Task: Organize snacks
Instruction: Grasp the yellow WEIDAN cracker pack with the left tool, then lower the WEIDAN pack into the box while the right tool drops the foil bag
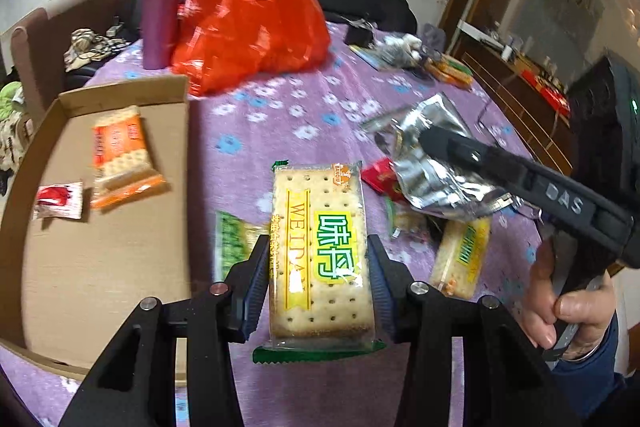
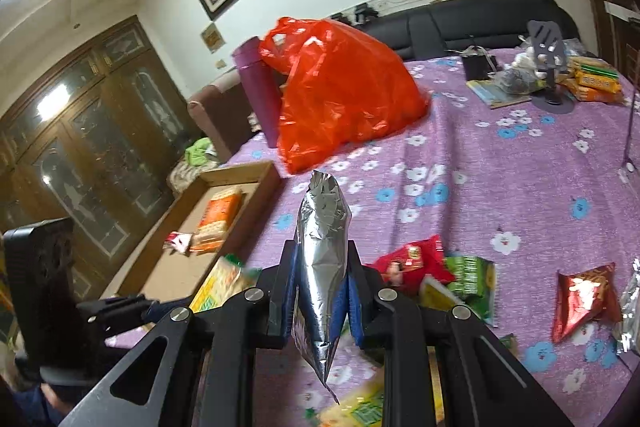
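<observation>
Purple floral tablecloth (image 2: 500,163), dark sofa (image 2: 472,23) behind

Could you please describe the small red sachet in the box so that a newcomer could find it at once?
Start at the open cardboard box on the purple floral tablecloth, in front of the red plastic bag. Inside lie two items: an orange cracker pack and, beside it nearer the camera in the left wrist view, the small sachet. It is much smaller, white-edged with a red print.
</observation>
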A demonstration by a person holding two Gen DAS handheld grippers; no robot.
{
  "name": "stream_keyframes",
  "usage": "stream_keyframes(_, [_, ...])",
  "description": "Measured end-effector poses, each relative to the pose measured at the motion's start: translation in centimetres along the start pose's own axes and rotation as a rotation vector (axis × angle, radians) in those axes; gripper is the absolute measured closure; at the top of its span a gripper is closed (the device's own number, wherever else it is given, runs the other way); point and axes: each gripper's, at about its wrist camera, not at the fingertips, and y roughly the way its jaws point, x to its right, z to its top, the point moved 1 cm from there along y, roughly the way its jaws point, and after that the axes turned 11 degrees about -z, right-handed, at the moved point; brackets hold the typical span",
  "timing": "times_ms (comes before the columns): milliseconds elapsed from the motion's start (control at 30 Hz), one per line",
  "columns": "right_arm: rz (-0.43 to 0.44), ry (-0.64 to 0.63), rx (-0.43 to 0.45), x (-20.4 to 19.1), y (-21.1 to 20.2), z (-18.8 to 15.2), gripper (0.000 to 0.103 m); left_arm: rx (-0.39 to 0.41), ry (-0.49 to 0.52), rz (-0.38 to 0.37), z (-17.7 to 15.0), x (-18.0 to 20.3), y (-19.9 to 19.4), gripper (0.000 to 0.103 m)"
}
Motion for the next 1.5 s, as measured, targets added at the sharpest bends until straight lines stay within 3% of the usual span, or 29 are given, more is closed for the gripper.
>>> stream_keyframes(167, [0.092,0.003,-0.003,-1.0,0.0,-0.2,0.080,0.040,-0.041,0.037,0.2,-2.5,-1.8,0.058])
stream_keyframes(533, [0.172,0.035,-0.097,-4.6,1.2,-0.7,0.079,0.118,-0.147,0.172,0.3,-9.3,-6.5,0.058])
stream_keyframes(833, [0.283,0.088,-0.230,-11.6,5.3,-0.8,0.079,0.041,-0.211,0.259,-0.9,-13.8,-6.7,0.057])
stream_keyframes(1100, [0.229,0.084,-0.342,-15.7,11.1,-1.4,0.079,-0.040,-0.204,0.343,-0.9,-16.0,-6.2,0.057])
stream_keyframes(1300, [0.184,0.080,-0.394,-16.6,13.9,-2.0,0.079,-0.098,-0.229,0.324,-0.8,-17.5,-5.0,0.057])
stream_keyframes(1500, [0.140,0.099,-0.389,-16.3,15.8,-1.4,0.079,-0.114,-0.232,0.334,0.1,-18.3,-4.0,0.058])
